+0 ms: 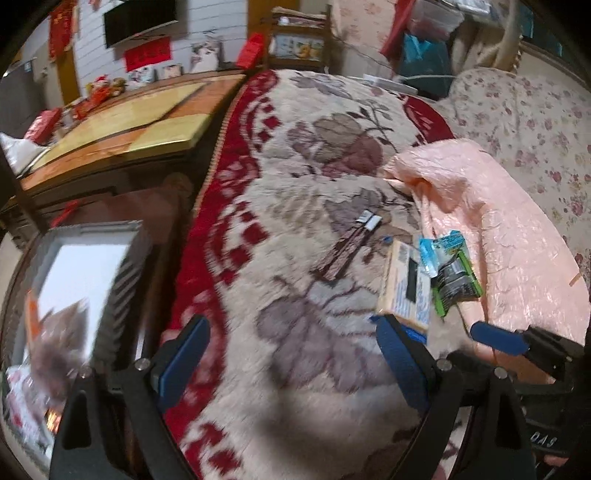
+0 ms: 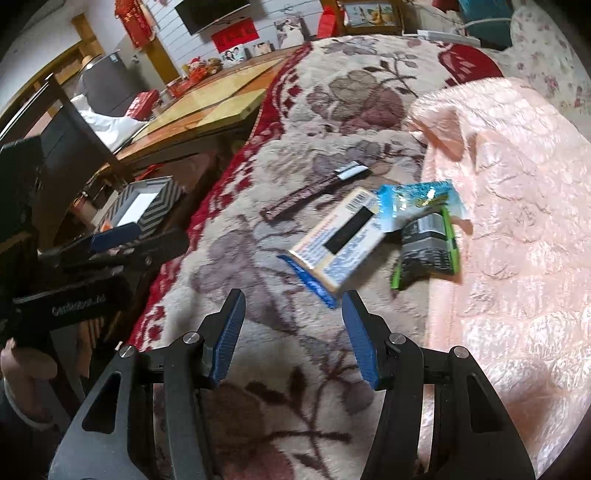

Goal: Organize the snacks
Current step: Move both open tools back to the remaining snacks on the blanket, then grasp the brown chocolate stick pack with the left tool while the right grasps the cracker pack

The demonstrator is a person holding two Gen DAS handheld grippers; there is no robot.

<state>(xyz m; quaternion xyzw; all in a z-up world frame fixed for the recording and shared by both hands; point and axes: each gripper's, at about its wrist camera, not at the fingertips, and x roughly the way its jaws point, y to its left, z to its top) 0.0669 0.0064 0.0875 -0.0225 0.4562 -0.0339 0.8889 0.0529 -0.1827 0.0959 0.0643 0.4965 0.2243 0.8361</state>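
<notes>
A cream blanket (image 2: pixel 332 110) with red borders and mauve flower patterns covers the bed. A crinkled pink quilt (image 2: pixel 517 221) lies over its right side, one corner folded back. Beyond it sits a pale cover with small roses (image 1: pixel 528 122). Off the bed's left edge stands a wooden table (image 1: pixel 122 125) with a glossy yellow and orange top, holding red packages (image 1: pixel 44 125) and framed photos (image 2: pixel 232 55) at its far edge. A dark screen (image 1: pixel 136 20) hangs on the white panelled wall, with red banners (image 1: pixel 147 53) below and beside it.
</notes>
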